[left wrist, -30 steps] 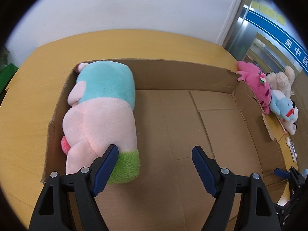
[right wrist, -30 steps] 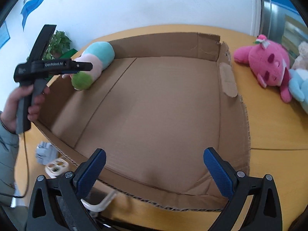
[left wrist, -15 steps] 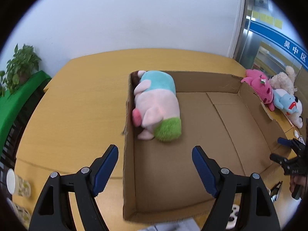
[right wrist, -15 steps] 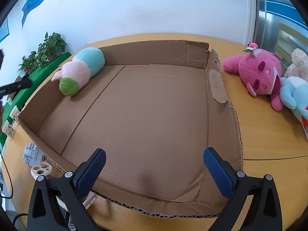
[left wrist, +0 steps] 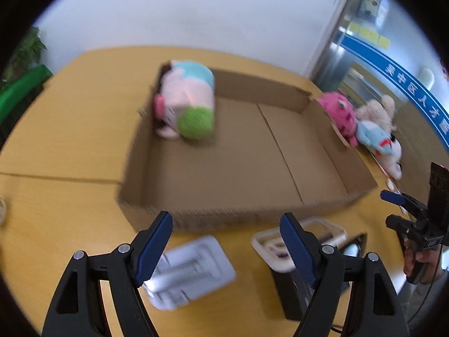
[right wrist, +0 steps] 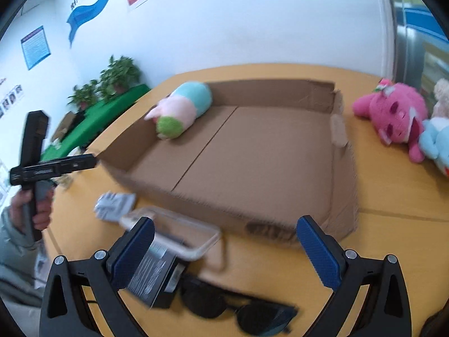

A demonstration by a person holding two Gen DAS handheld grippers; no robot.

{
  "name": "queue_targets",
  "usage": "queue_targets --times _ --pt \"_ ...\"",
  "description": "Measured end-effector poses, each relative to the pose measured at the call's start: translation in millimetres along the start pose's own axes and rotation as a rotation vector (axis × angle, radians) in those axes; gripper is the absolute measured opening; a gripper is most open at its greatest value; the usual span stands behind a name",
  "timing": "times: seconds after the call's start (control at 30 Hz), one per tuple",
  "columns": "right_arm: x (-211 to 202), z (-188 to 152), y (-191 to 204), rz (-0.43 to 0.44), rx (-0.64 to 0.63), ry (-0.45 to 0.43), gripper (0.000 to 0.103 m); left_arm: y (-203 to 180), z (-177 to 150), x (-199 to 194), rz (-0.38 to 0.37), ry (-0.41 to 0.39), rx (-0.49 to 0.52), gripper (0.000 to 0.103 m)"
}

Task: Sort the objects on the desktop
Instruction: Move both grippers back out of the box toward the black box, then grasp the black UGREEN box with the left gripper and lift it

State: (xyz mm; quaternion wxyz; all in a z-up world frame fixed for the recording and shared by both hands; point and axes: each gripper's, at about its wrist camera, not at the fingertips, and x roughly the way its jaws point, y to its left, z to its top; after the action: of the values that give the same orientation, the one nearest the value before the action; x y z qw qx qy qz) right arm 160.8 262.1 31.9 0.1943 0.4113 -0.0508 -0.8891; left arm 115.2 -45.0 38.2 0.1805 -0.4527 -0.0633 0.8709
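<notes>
Left wrist view: the left gripper point(left wrist: 226, 233) has its jaws wide apart with nothing between them, held above the wooden table point(left wrist: 70, 129). Just under and ahead of its left finger lies a blurred grey-white packet point(left wrist: 193, 269); under its right finger sit a clear plastic tray point(left wrist: 297, 241) and a black box point(left wrist: 291, 295). Beyond the fingertips stands the shallow cardboard box point(left wrist: 252, 210), and in its far left corner lies the pink, teal and green plush toy point(left wrist: 188, 104). Off to the far right, outside the box wall, a pink plush point(left wrist: 341, 115), a blue plush point(left wrist: 374, 136) and a beige plush point(left wrist: 377, 109) lie huddled together. The right gripper point(left wrist: 393, 207) shows at the right edge, a hand point(left wrist: 421, 261) on its grip

Right wrist view: the right gripper point(right wrist: 224, 241) also stands open and empty. Below its left finger are the tray point(right wrist: 179, 233) and black box point(right wrist: 154, 278); dark sunglasses point(right wrist: 235, 306) lie between and under the fingers. The cardboard box point(right wrist: 280, 230) is straight ahead, the plush toy point(right wrist: 182, 106) at its far left corner; the pink plush point(right wrist: 393, 112) lies to the right. The left gripper point(right wrist: 89, 163) is held at the left
</notes>
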Motion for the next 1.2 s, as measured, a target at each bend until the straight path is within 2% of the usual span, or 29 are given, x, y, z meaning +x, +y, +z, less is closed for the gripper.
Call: queue_targets --times 0.1,0.27,0.37,0.5,0.53,0.6,0.67,0.73,0.8,0.93,1.0,1.07,1.2 --pt "7.0 -23.2 7.3 0.064 -0.035 0.068 0.103 -15.2 -17.5 13.6 -0.092 0.077 0.026 0.079" --pt "41.9 -52.2 40.7 0.214 -0.073 0.181 0.103 -35.4 -40.6 29.3 -0.188 0.163 0.044 0.078" --pt "62.7 -55.8 62.8 0.228 -0.097 0.211 0.103 -47.4 -52.2 37.3 -0.262 0.199 0.05 0.078" --pt "80.0 -54.9 91.9 0.266 -0.15 0.226 0.103 -49.0 -62.0 54.4 -0.294 0.257 0.028 0.075" --pt "82.5 -55.1 96.5 0.285 -0.161 0.231 0.103 -46.4 -64.6 56.4 -0.311 0.263 0.009 0.07" --pt "83.0 -57.2 101.5 0.356 -0.166 0.242 0.103 -39.8 -66.1 55.7 -0.311 0.257 -0.015 0.07" --pt "82.7 -60.8 104.4 0.398 -0.171 0.247 0.103 -33.3 -67.9 54.0 -0.351 0.255 -0.039 0.07" --pt "82.4 -62.8 101.0 0.383 -0.163 0.239 0.102 -27.5 -71.5 55.7 -0.379 0.266 -0.067 0.069" --pt "89.3 -65.1 97.8 0.318 -0.161 0.244 0.102 -28.4 -75.3 62.0 -0.364 0.293 -0.067 0.069" --pt "102.6 -73.7 114.3 0.208 -0.273 0.27 0.103 -38.7 -78.2 67.7 -0.41 0.294 -0.058 0.066" --pt "106.0 -72.4 118.8 0.154 -0.273 0.264 0.103 -41.6 -79.1 67.4 -0.408 0.284 -0.051 0.066" --pt "106.2 -69.1 115.5 0.151 -0.236 0.248 0.101 -41.6 -79.8 64.8 -0.401 0.274 -0.057 0.066" --pt "100.0 -74.2 124.6 0.147 -0.284 0.251 0.099 -46.8 -84.0 57.0 -0.376 0.293 -0.034 0.066"
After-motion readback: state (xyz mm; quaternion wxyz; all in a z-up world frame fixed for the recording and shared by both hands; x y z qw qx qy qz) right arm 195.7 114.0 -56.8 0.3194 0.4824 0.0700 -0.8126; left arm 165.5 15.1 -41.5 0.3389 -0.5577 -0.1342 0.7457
